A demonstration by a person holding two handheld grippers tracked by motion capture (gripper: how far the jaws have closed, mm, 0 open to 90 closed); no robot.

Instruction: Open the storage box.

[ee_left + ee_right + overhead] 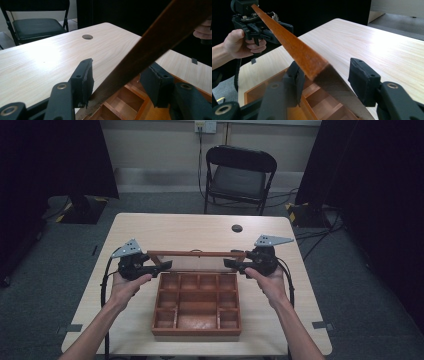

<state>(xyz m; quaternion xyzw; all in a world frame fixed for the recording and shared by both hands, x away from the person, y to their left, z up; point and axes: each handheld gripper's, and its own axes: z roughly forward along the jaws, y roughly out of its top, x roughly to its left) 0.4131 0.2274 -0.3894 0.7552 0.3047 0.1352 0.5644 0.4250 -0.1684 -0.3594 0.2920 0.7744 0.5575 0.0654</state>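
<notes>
The raised brown wooden hinged lid of the compartmented wooden box is flanked, ungripped, by the open left gripper and open right gripper.

Reddish-brown wooden box with a grid of open compartments, lay flat near the front middle of the pale worktop. Hinged wooden-framed lid stood raised at the box's far edge, top rail level, between the open jaws of both tongs.
</notes>
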